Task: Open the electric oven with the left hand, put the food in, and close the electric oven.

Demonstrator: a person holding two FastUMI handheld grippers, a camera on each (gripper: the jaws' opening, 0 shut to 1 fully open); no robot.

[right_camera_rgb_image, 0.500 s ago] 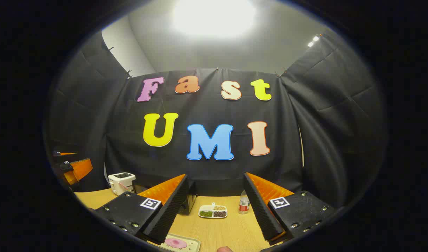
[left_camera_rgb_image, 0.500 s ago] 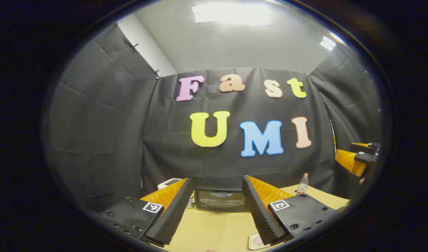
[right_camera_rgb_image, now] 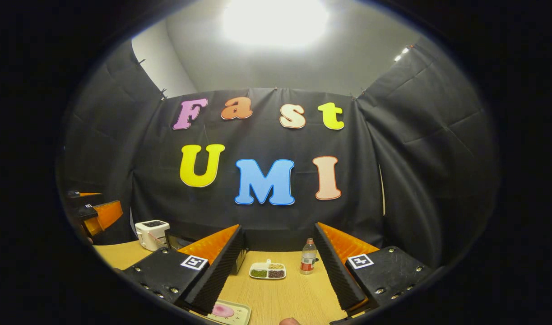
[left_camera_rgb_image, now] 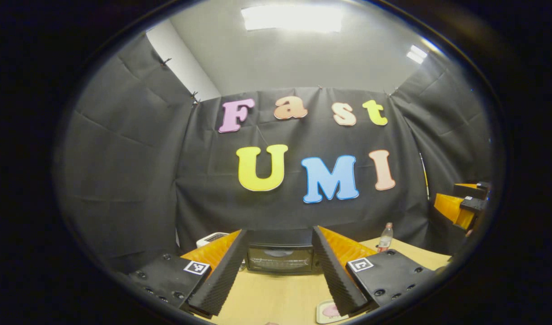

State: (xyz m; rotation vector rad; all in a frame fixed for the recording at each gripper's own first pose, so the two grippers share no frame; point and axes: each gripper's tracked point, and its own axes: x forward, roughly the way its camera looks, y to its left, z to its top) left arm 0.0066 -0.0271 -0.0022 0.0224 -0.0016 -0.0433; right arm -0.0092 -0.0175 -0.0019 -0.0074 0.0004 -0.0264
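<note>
The black electric oven [left_camera_rgb_image: 280, 258] stands on the wooden table [left_camera_rgb_image: 276, 298] with its door closed, straight ahead between the fingers of my left gripper [left_camera_rgb_image: 279, 231]. That gripper is open, empty and some way short of the oven. The food, a pink round piece [right_camera_rgb_image: 222, 310], lies on a cream tray [right_camera_rgb_image: 239, 316] at the near table edge, below my right gripper [right_camera_rgb_image: 278, 226], which is open and empty. The tray's corner [left_camera_rgb_image: 323, 311] peeks out by my left gripper's right finger. In the right gripper view the oven's side [right_camera_rgb_image: 239, 262] shows behind the left finger.
A white toaster [right_camera_rgb_image: 151, 234] sits left of the oven. A divided dish of beans [right_camera_rgb_image: 267, 271] and a small bottle [right_camera_rgb_image: 308, 263] stand at the back of the table. The right gripper [left_camera_rgb_image: 461, 207] shows at the left gripper view's right edge.
Both views have drifted slightly, so the oven, dish and bottle sit a little further left. Both grippers stay open and empty; nothing on the table moved.
</note>
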